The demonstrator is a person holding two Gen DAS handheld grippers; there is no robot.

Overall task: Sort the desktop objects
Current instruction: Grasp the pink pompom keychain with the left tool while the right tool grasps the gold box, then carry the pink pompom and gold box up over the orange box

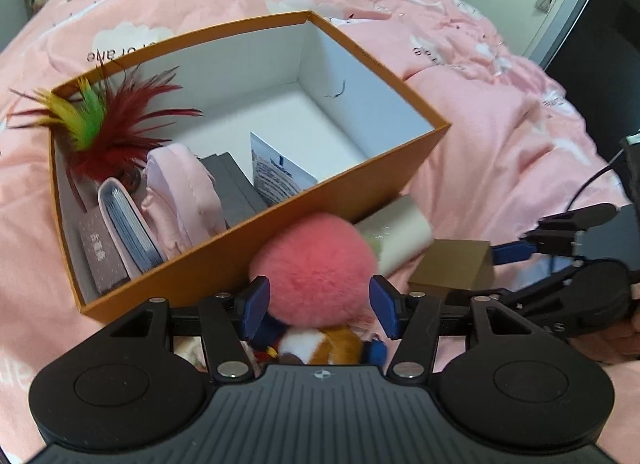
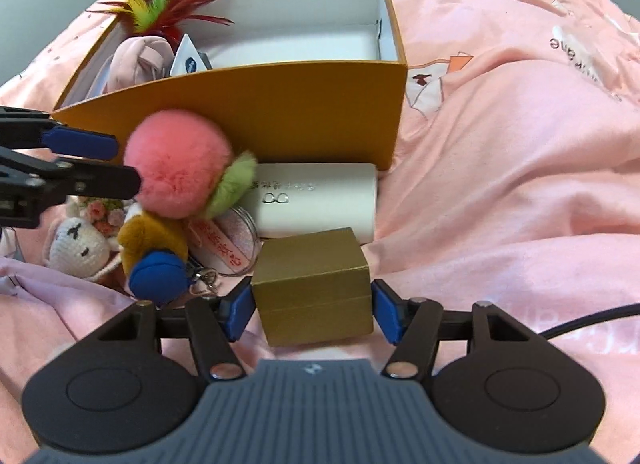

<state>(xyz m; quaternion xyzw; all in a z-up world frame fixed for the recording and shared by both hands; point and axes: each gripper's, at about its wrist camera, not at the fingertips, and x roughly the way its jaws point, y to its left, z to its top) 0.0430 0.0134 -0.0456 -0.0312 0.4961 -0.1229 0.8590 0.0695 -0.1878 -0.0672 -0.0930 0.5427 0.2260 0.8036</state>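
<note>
An open orange box (image 1: 304,224) (image 2: 280,112) lies on the pink bedding and holds a feather toy (image 1: 104,124), a pink pouch (image 1: 180,192), a card holder and a leaflet. My left gripper (image 1: 320,304) is shut on a pink pompom plush (image 1: 316,260) (image 2: 180,168), lifted just in front of the box wall. My right gripper (image 2: 312,308) is open, with its fingers on either side of a small gold box (image 2: 316,284) (image 1: 456,264) that rests on the bedding.
A white cylinder case (image 2: 320,200) lies against the box front. A round clear case (image 2: 232,244), a brown plush with blue cap (image 2: 156,256) and a knitted bunny (image 2: 80,244) lie left of the gold box. Pink bedding (image 2: 520,184) spreads to the right.
</note>
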